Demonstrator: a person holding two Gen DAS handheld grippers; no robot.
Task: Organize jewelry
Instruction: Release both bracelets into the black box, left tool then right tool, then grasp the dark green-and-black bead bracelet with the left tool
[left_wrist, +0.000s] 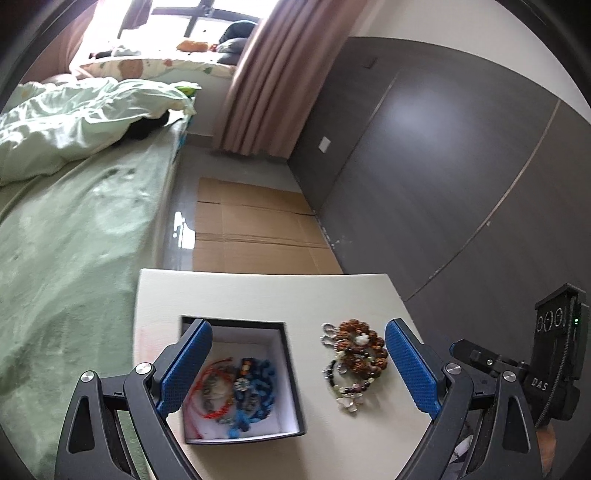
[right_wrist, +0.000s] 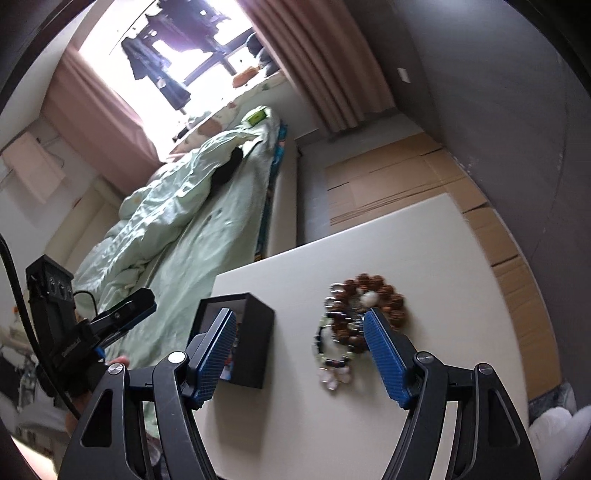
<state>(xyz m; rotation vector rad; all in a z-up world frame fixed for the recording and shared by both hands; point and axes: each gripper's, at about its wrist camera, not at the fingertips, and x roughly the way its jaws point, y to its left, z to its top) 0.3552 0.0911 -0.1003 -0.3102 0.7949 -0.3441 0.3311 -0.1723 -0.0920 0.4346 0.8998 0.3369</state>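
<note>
Two blue-padded grippers, left (left_wrist: 297, 367) and right (right_wrist: 299, 354), gape wide and empty above one white table (left_wrist: 369, 291), where one black white-lined box (left_wrist: 291, 373) of beads sits lower centre, left of one loose heap of brown-bead bracelets (left_wrist: 352, 360).

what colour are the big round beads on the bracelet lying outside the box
Reddish brown, rough-textured beads beside the box on the table; clearest in the left wrist view.
</note>
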